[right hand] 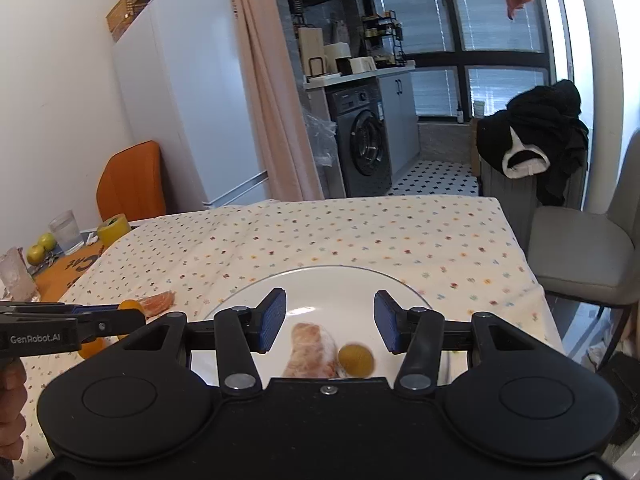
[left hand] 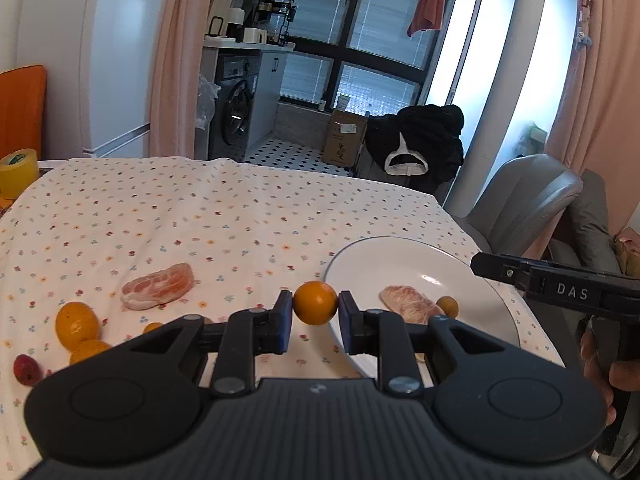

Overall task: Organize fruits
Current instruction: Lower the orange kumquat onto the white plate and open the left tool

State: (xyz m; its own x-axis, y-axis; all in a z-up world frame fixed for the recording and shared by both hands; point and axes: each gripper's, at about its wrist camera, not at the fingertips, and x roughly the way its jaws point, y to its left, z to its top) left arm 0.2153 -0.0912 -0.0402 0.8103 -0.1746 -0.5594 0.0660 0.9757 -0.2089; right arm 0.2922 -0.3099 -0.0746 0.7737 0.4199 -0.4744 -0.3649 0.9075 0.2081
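Gripping a small round orange fruit (left hand: 315,303) between its two blue pads, the left gripper (left hand: 314,312) holds it above the floral tablecloth (left hand: 224,216), just left of the near-left rim of the round white ceramic plate (left hand: 404,258). In this left wrist view the pads touch the fruit on both sides. On the plate lie two things: one peeled pink citrus segment (left hand: 408,304) and one small brownish-yellow round fruit (left hand: 448,306), touching each other. On the cloth to the left I count one more peeled pink segment (left hand: 158,286), three orange fruits (left hand: 77,325) close together and partly hidden behind the gripper body, and one small red fruit (left hand: 26,369) at the near-left edge. A yellow tape roll (left hand: 18,172) stands at the far left. The black right gripper (left hand: 486,266) enters from the right, over the plate's right rim; from here I cannot tell how its fingers stand.

In the right wrist view the right gripper (right hand: 330,326) hangs over the plate (right hand: 320,284) with its blue pads spread wide and nothing between them. Below the gap lie the same pink segment (right hand: 312,350) and the one brownish-yellow fruit (right hand: 356,359), side by side. At the left the left gripper (right hand: 132,308) shows with the orange fruit (right hand: 130,305) at its tip, and the second segment (right hand: 158,303) lies on the cloth behind it. Far left stand two green apples (right hand: 40,248) and two clear glasses (right hand: 68,232).
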